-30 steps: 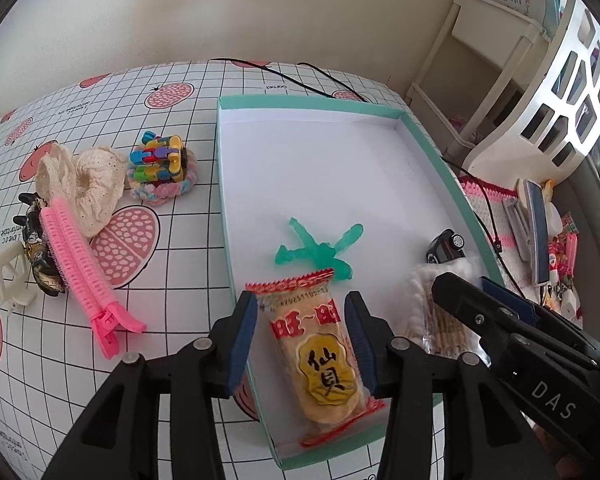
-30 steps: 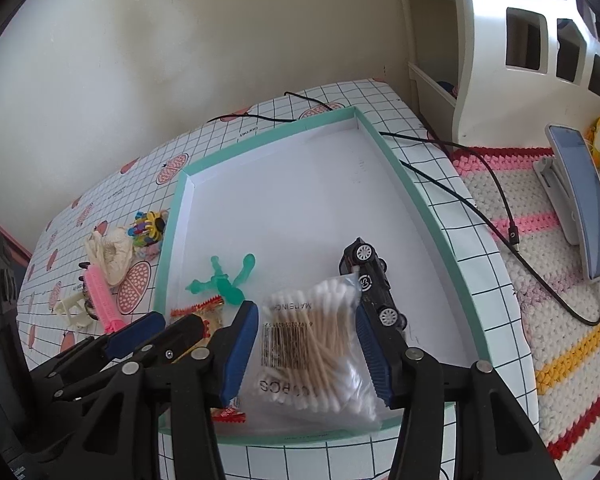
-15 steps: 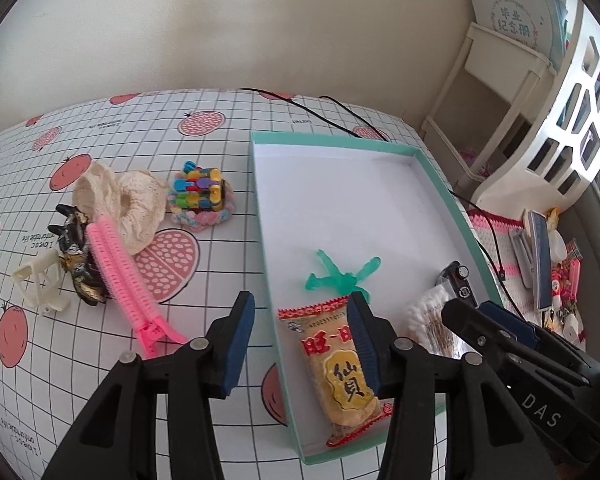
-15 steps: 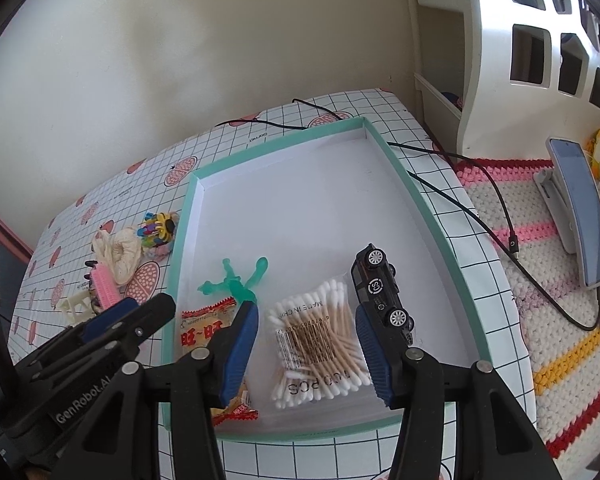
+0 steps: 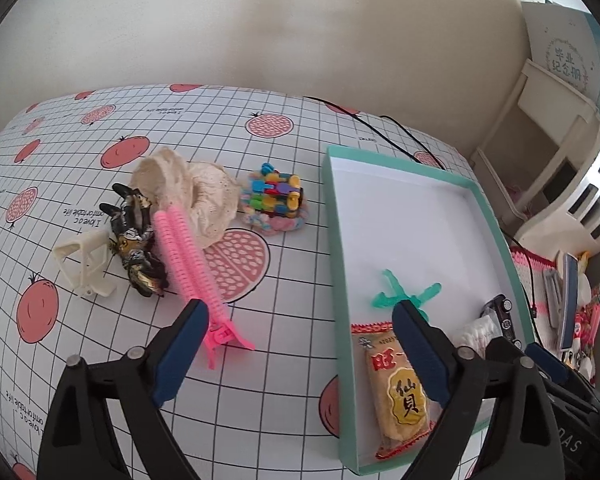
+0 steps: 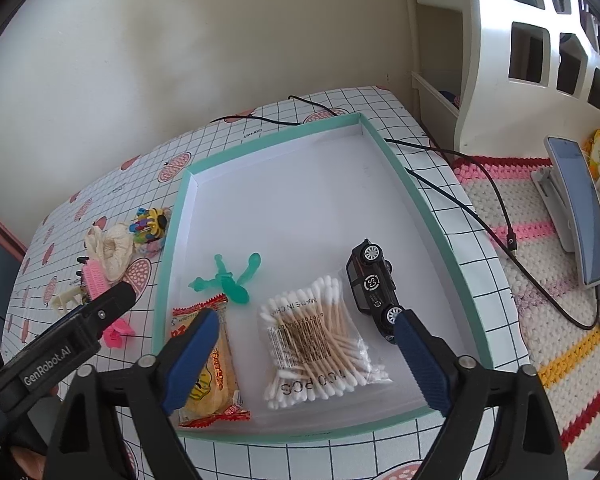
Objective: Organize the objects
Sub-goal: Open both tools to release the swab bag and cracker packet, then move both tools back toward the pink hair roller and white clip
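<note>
A teal-rimmed white tray (image 5: 334, 240) (image 6: 428, 208) holds a rice cracker pack (image 5: 396, 392) (image 6: 208, 376), a green plastic figure (image 5: 404, 294) (image 6: 228, 278), a bag of cotton swabs (image 6: 316, 336) and a black toy car (image 6: 370, 284). Left of the tray lie a pink hair clip (image 5: 186, 256), a cream scrunchie (image 5: 192, 192), a colourful clip bundle (image 5: 274, 198), a dark claw clip (image 5: 134, 240) and a cream claw clip (image 5: 86, 260). My left gripper (image 5: 300, 354) is open and empty above the tray's left rim. My right gripper (image 6: 306, 362) is open and empty above the swabs.
Black cables (image 6: 460, 184) run along the tray's right side onto a crocheted mat (image 6: 540, 248) with a phone on a stand (image 6: 576, 208). A white shelf unit (image 6: 532, 52) stands at the right. The wall is close behind the table.
Both grippers have opened wide and pulled back. The left one let go of the cracker pack and swung left; the right one let go of the swab bag. Both items lie in the tray.
</note>
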Motion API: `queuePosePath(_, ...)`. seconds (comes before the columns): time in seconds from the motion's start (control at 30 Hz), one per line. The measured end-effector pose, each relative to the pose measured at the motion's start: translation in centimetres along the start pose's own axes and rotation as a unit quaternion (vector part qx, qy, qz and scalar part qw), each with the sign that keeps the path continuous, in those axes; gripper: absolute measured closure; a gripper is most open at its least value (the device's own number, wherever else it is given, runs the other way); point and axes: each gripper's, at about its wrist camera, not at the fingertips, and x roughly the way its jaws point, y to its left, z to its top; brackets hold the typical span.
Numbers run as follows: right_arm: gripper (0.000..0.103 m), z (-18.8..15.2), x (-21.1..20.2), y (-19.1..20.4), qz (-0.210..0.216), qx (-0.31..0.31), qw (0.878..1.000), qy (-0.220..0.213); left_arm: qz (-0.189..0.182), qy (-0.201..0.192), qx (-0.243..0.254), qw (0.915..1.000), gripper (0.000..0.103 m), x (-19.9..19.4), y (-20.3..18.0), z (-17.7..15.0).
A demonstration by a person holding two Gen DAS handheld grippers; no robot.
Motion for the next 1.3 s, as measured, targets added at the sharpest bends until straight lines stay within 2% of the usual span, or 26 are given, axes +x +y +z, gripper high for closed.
queuePosePath(0.17,0.0,-0.1,0.1,0.2,-0.003,-0.004,1.0,-0.001,0.006,0.001,-0.002,1.0,0.003,0.2,0.3,0.0)
queuePosePath(0.63,0.0,-0.1,0.3,0.3,-0.003,-0.006,1.0,0.001,0.015,-0.001,-0.001,0.9999,0.003,0.1,0.3,-0.1)
queuePosePath(0.8,0.0,0.0,-0.2,0.9,-0.003,-0.008,1.0,-0.003,-0.001,0.006,-0.001,1.0,0.003,-0.1,0.7,0.1)
queuePosePath(0.9,0.0,0.5,-1.1,1.4,0.005,-0.003,1.0,-0.009,-0.02,0.007,-0.012,0.9997,0.003,-0.9,1.2,0.6)
queuePosePath(1.1,0.0,2.6,-3.6,2.7,0.027,0.022,0.999,-0.017,-0.022,-0.001,-0.018,0.9996,0.003,-3.5,2.4,2.5)
queuePosePath(1.3,0.0,4.7,-5.0,6.4,0.031,-0.012,0.999,-0.011,-0.017,0.012,-0.021,0.9996,0.003,-5.4,4.4,4.8)
